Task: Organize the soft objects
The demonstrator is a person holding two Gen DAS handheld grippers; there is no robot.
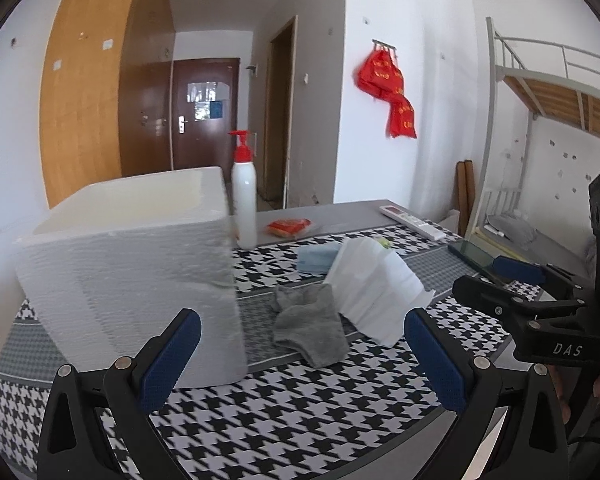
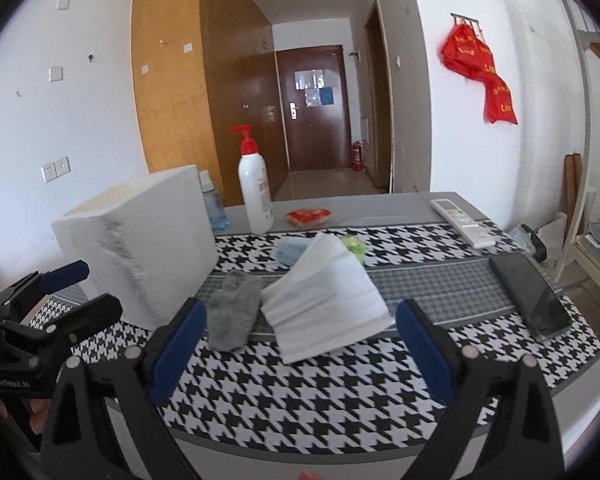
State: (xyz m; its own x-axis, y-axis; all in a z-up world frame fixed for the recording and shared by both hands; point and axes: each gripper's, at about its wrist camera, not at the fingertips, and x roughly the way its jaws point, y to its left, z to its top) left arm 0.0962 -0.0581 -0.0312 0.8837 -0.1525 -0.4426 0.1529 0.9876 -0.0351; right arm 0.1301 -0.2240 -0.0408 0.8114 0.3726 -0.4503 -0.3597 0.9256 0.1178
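Bystanders on a houndstooth-covered counter [image 2: 320, 392]

A white pump bottle [image 2: 255, 196] with a red head stands upright at 12 o'clock, a small blue-liquid bottle [image 2: 213, 208] just beside it at its 9 o'clock, partly hidden. A red packet [image 2: 307, 216] lies flat at the pump bottle's 3 o'clock. Toward 2 o'clock a white remote control [image 2: 462, 222] lies near the far edge; at 3 o'clock a dark phone [image 2: 530, 296] lies face up. Beyond, a brown door [image 2: 316, 108] closes the hallway, red cloths [image 2: 480, 68] hang on the wall at 1 o'clock, and a bunk bed frame [image 1: 556, 80] stands at right.
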